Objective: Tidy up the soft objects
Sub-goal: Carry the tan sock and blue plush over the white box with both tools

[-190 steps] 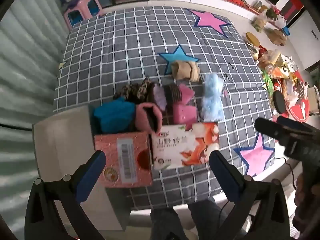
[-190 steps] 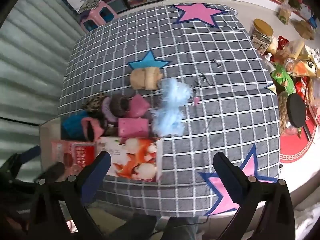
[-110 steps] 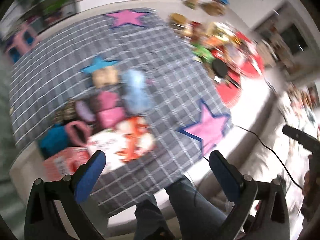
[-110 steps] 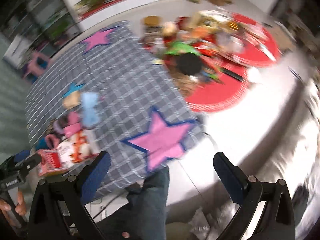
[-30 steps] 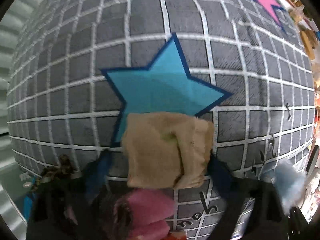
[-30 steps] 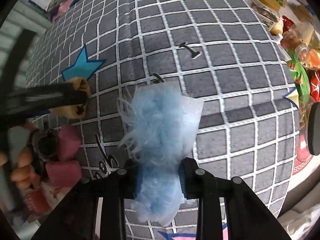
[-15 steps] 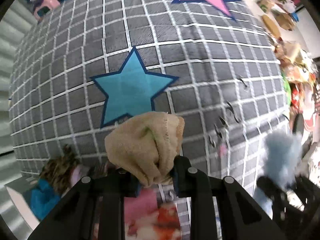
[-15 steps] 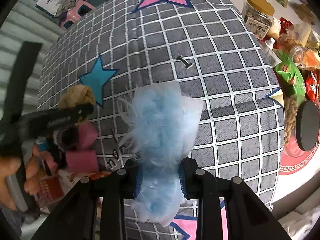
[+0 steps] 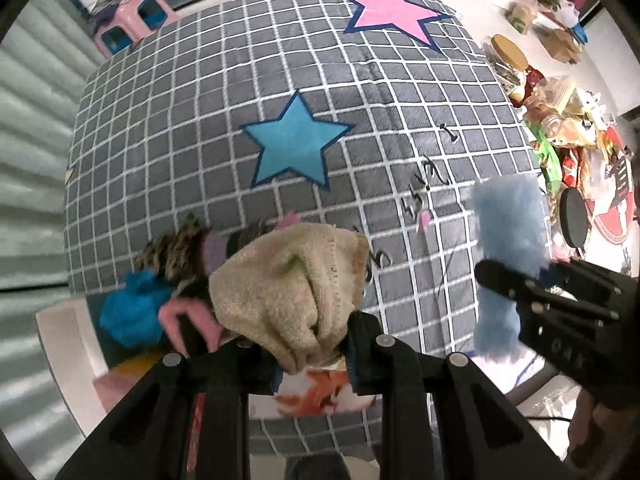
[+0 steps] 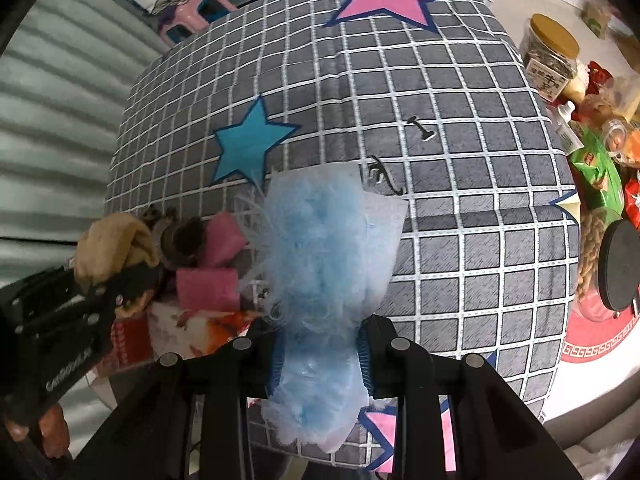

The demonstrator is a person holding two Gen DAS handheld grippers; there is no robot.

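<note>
Grey checked cloth (image 9: 200, 128) (star-patterned) carries pink rolls (image 10: 208, 288), a leopard-print piece (image 9: 172, 248) and printed boxes (image 10: 192, 328).

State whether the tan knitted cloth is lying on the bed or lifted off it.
Lifted. The left gripper pinches the tan knitted cloth, bunched, above the checked bedspread.

Black angular left gripper (image 9: 310, 354) and right gripper (image 10: 320, 360), silver screw heads along each arm; blue ribbed pads (image 10: 365, 358) inside fingertips; white lettering at nine o'clock.
</note>
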